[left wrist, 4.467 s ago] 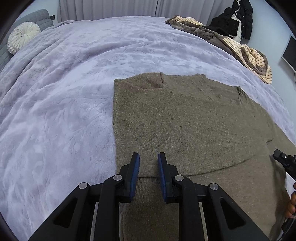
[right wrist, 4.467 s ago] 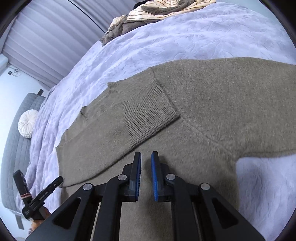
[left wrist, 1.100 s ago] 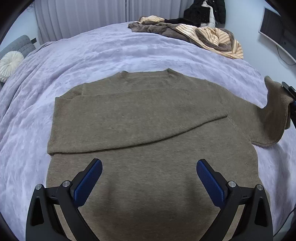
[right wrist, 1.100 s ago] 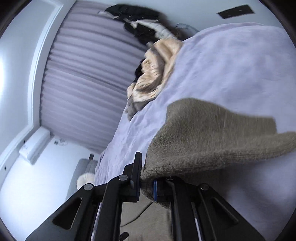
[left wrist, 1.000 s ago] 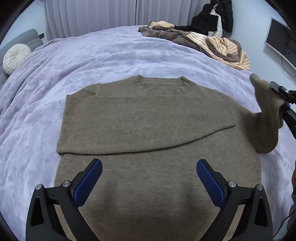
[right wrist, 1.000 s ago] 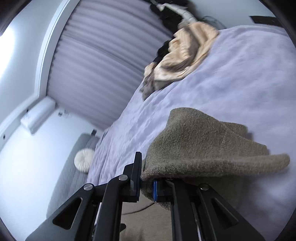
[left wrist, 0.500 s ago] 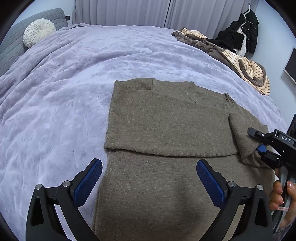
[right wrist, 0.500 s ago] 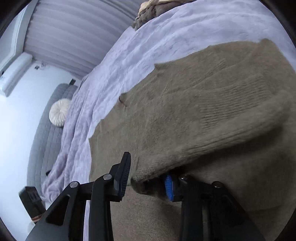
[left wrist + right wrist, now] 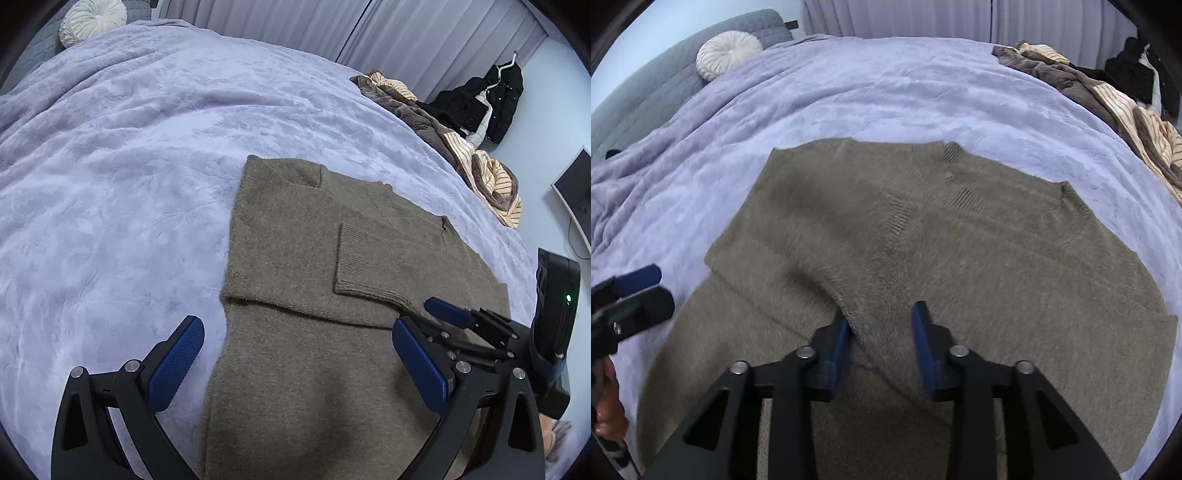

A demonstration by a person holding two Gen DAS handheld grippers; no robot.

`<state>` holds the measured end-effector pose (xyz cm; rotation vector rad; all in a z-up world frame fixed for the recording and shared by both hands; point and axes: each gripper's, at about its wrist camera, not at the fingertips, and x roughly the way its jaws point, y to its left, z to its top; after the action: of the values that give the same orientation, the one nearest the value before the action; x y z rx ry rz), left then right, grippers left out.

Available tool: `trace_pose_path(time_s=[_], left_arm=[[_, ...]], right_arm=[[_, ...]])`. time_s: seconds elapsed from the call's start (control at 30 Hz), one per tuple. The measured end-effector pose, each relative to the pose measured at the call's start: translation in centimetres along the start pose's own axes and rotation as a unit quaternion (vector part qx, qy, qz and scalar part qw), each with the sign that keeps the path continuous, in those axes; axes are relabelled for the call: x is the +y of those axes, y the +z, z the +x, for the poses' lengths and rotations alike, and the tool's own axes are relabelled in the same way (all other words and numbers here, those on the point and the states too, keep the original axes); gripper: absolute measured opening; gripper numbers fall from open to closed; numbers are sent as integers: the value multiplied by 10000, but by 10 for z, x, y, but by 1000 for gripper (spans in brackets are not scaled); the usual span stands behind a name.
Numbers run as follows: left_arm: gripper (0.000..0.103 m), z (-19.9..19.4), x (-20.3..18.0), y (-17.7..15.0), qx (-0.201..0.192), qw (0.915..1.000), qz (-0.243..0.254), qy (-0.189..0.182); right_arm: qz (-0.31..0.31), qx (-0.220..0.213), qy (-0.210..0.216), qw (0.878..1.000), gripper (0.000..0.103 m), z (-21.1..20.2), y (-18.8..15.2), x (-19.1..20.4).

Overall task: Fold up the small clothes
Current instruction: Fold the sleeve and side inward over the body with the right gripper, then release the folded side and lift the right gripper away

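Left tongs (image 9: 295, 363) angled downward, jaws spread wide, right tongs (image 9: 881, 332) pitched down, jaws opening

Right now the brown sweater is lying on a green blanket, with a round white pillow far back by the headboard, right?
Not green. The blanket is pale purple, as the right wrist view shows. The brown sweater does lie on it, and the round white pillow sits far back by the headboard.

Soft, even light; fisheye-warped edges, right wrist view motion-blurred.
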<state>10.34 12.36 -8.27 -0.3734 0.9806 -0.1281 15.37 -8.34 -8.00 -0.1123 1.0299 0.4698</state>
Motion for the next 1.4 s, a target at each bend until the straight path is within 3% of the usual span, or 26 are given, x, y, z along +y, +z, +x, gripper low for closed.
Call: trace_pose_path(time_s=[0.17,0.27,0.37,0.47,0.5,0.53,0.57,0.63,0.67,0.73,0.8,0.83,0.87,0.9,1.0,1.1,1.17,1.2,1.27,1.3,1.37,1.4], left_arm=[[102,25,-16,7,306,9985,9,-462],[102,43,-25,18,472,9969,-13,-634],[102,66,-36,34,766,9946,67,-691],[102,89,-47,42,1037,9926,237,-580],[98,94,-50,43,1086,9923,277,-525],[83,97,-52,44,1111,9921,304,-504],[76,100,-56,45,1183,9915,351,-423],[58,101,-60,45,1245,9907,433,-340],[55,101,-62,45,1261,9902,488,-342],[32,100,-63,45,1304,9887,553,-483],[22,100,-62,45,1346,9873,511,-677],[17,98,-62,45,1313,9873,470,-765],[17,94,-60,44,1260,9877,406,-829],[17,88,-58,44,1172,9886,371,-866],[17,76,-49,34,984,9910,423,-796],[17,77,-37,16,1016,9910,457,-747],[22,70,-30,13,872,9931,283,-737],[30,64,-26,13,768,9951,195,-593],[61,51,-17,18,506,9986,83,-164],[85,43,-12,21,325,9995,41,-33],[88,28,-2,27,12,10000,46,-3],[88,25,1,31,37,10000,62,-29]], right_arm=[[893,-127,499,9947,53,-39,-33,-40],[1884,-236,854,9781,53,-61,-67,-84],[3040,-461,1032,9459,53,-84,-111,-135],[4297,-837,1362,8887,53,-102,-159,-183],[4537,-922,1464,8742,53,-104,-169,-192],[4763,-1012,1548,8596,53,-106,-178,-201],[4931,-1083,1557,8491,53,-106,-183,-208],[5165,-1246,1471,8343,53,-107,-189,-217],[5270,-1358,1427,8267,53,-107,-191,-221],[5469,-1332,1370,8151,53,-99,-193,-229],[5634,-1237,1453,8039,53,-86,-194,-233],[5635,-1223,1417,8046,44,-84,-193,-235],[5543,-1131,1332,8138,22,-83,-188,-234],[5428,-1110,1307,8221,18,-83,-181,-231],[4757,-1197,916,8666,17,-102,-159,-223],[4373,-895,385,8940,17,-97,-153,-227],[4429,-685,419,8930,17,-83,-160,-233],[4472,-726,473,8902,17,-81,-163,-234],[4512,-780,481,8877,16,-84,-165,-235],[4533,-772,492,8866,16,-86,-166,-235],[4583,-755,533,8840,20,-89,-167,-234],[4609,-767,512,8826,20,-92,-168,-234]])
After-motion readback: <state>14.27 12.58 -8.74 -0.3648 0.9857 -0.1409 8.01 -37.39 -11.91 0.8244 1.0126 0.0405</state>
